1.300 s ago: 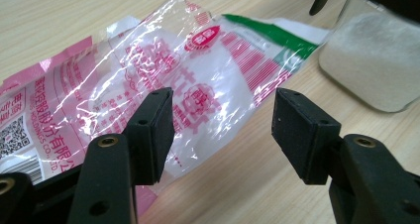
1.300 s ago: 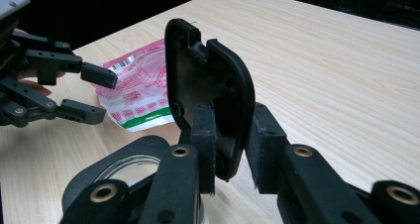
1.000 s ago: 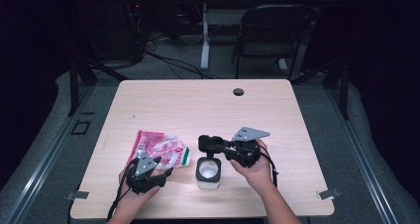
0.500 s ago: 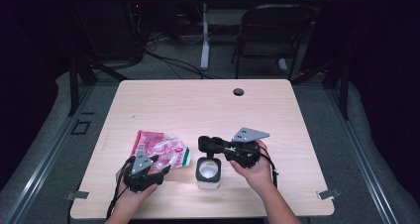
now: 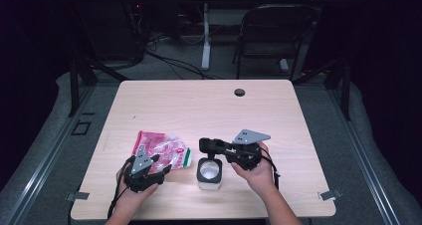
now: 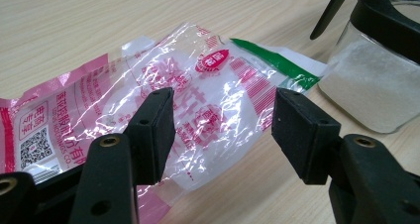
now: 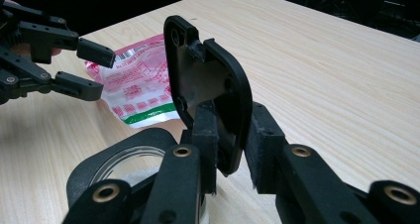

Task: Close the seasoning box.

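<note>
We hold a claw in each hand over a pale wood-grain surface [image 5: 278, 115]. Our right claw [image 7: 229, 149] is clenched on the black plastic flip lid [image 7: 208, 85] of a small glass jar [image 5: 209, 173], holding the lid raised on edge above the jar's mouth; the jar stands near the front edge of the surface, between our hands, with a white powdery fill inside. Our left claw [image 6: 223, 130] is released, its jaws standing wide with nothing pressed between them, hovering just above a crinkled, shiny plastic packet [image 6: 198, 85], pink and clear with a green end, which lies flat just to the left of the jar. We judge the risks to be these: the lid is thin, smooth and rounded, so it could slip from the pads and snap down; a pull on it could tip the light jar and spill the powder; and the slick, flat film may slide away instead of being caught.
</note>
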`<state>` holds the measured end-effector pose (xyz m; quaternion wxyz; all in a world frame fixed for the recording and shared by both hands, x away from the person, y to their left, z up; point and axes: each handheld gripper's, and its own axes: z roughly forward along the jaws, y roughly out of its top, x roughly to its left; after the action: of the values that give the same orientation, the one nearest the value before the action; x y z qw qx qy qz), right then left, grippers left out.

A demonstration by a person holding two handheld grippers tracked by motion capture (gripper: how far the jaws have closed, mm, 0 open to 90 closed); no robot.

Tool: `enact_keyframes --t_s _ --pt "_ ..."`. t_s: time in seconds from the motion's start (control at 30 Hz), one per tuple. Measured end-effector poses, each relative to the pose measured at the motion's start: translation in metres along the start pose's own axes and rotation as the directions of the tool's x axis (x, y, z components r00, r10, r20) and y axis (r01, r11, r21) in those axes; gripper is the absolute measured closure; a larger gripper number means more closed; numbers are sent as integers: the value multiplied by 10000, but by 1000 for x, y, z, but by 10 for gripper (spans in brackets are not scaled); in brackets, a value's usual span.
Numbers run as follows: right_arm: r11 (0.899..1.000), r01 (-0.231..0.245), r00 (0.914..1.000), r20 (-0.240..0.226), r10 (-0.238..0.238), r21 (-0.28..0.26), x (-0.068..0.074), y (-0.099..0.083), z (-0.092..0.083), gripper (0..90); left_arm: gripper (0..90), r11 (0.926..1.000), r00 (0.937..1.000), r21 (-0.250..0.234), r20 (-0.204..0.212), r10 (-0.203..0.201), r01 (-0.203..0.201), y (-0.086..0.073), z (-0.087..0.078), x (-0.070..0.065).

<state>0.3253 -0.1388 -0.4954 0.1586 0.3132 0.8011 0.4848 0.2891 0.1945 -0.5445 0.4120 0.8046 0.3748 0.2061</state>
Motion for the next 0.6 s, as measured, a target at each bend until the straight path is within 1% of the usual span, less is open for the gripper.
enact_keyframes --t_s 0.33,0.4,0.47,0.6 --pt "9999 133 9999 68 -132 -53 7 -1 -4 753 425 9997 10000 -244 84 45 -43 7 1 -1" --pt "9998 218 9997 54 -218 -43 9 -2 -5 748 427 9995 9999 -323 164 5 1 9 1 -1" --pt "9997 225 9997 85 -225 -71 12 -3 -6 742 429 9994 9998 -347 213 23 -16 11 2 -2" --pt "9991 430 9990 134 -430 5 16 -4 -9 729 434 9990 9993 -448 356 96 -80 16 3 -4"
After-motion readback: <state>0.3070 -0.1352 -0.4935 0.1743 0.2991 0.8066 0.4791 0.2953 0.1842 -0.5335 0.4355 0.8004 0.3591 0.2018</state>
